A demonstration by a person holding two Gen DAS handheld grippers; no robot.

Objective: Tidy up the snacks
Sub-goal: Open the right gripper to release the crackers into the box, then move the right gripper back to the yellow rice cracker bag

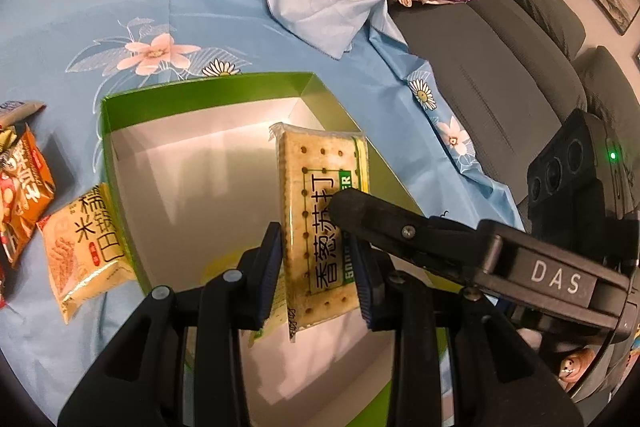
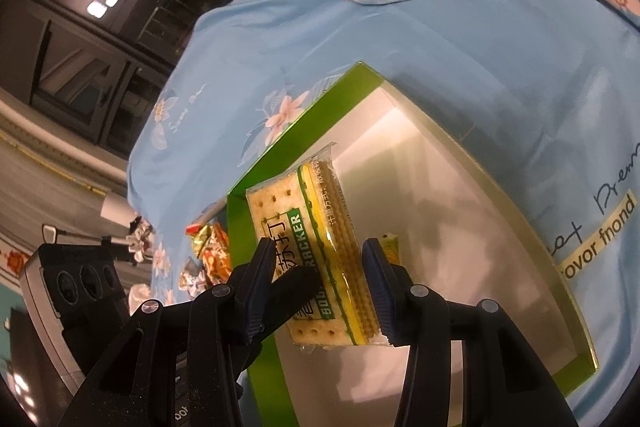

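Your left tongs (image 1: 320, 279) and right tongs (image 2: 320, 283) both grip one clear-wrapped rectangular soda cracker packet (image 1: 320, 211) at frame centre, above the green-walled, white-floored cardboard box (image 1: 208, 91).

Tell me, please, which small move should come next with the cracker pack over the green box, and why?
Probably lower the soda cracker pack a little more into the green box, then let go. The left gripper and the right gripper both clamp it, and it hangs above the white floor, not resting yet. Another yellow-green packet already lies inside, below.
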